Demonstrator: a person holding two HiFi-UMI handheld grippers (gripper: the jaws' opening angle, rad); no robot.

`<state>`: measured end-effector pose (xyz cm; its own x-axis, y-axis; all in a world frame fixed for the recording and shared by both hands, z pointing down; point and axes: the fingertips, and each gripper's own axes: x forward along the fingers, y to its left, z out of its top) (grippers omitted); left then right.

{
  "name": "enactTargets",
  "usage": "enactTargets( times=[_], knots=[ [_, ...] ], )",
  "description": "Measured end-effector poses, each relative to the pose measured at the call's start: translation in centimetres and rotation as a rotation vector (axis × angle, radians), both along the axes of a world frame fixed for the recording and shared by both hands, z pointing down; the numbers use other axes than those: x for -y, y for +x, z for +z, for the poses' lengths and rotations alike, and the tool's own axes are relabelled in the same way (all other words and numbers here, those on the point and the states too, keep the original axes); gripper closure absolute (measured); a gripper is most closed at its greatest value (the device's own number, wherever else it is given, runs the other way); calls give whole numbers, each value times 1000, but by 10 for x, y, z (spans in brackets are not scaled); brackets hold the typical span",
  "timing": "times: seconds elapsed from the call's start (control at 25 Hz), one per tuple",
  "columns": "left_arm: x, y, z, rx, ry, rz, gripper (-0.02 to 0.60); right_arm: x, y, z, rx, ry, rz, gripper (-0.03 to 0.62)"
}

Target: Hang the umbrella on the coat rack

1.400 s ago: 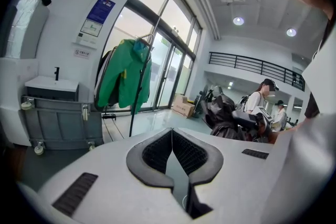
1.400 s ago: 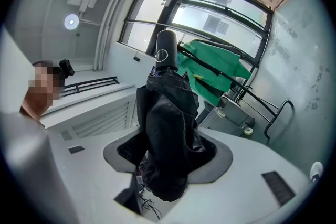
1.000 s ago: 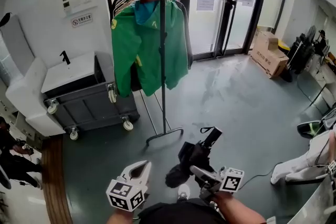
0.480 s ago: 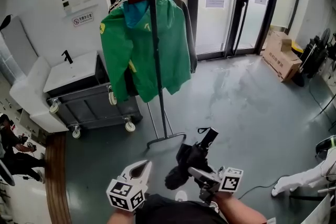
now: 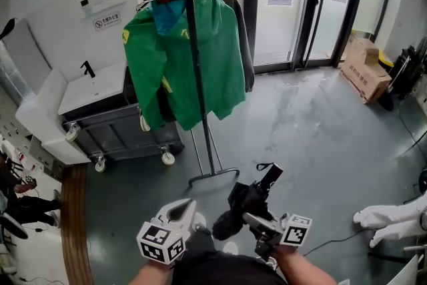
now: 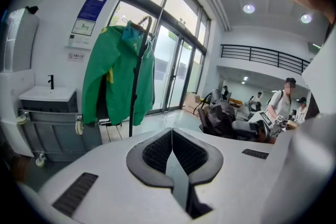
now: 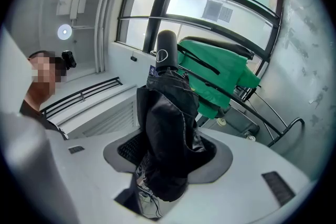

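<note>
Head view and both gripper views. I count two grippers, one umbrella, one coat rack.

Right gripper: my jaws are clamped on the folded black umbrella, which is held low above the floor, near the rack's foot, handle end towards the rack. Left gripper: jaws pressed together, with nothing between them.

Coat rack: one upright pole, one green jacket hanging at its top. A grey garment behind the jacket is mostly covered. I cannot count the hangers. One wheeled cart stands beside the rack; three castors show. The canopy hides the inner faces of the right jaws.
</note>
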<state>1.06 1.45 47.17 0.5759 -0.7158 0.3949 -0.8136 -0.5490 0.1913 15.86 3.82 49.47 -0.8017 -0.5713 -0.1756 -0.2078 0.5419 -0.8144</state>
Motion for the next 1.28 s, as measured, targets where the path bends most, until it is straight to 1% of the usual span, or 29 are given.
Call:
enactTargets(
  times=[0.24, 0.44, 0.56, 0.72, 0.92, 1.08, 1.28],
  knots=[
    [32, 6, 1, -6, 7, 23, 566, 25, 2, -5, -11, 19, 17, 379],
    [64, 8, -11, -26, 42, 46, 566, 45, 2, -11, -35, 25, 27, 379],
    [86, 1, -15, -43, 52, 41, 566, 64, -6, -13, -81, 30, 17, 379],
    [110, -20, -11, -49, 43, 21, 566, 94, -22, -19, -118, 42, 4, 380],
    [151, -47, -12, -56, 58, 7, 566, 145, -42, -44, -149, 98, 4, 380],
    [186, -65, -17, -70, 76, 18, 566, 190, -58, -79, -183, 181, 11, 381],
    [226, -86, -21, -79, 89, 43, 566, 239, -85, -131, -176, 280, 17, 381]
  ],
)
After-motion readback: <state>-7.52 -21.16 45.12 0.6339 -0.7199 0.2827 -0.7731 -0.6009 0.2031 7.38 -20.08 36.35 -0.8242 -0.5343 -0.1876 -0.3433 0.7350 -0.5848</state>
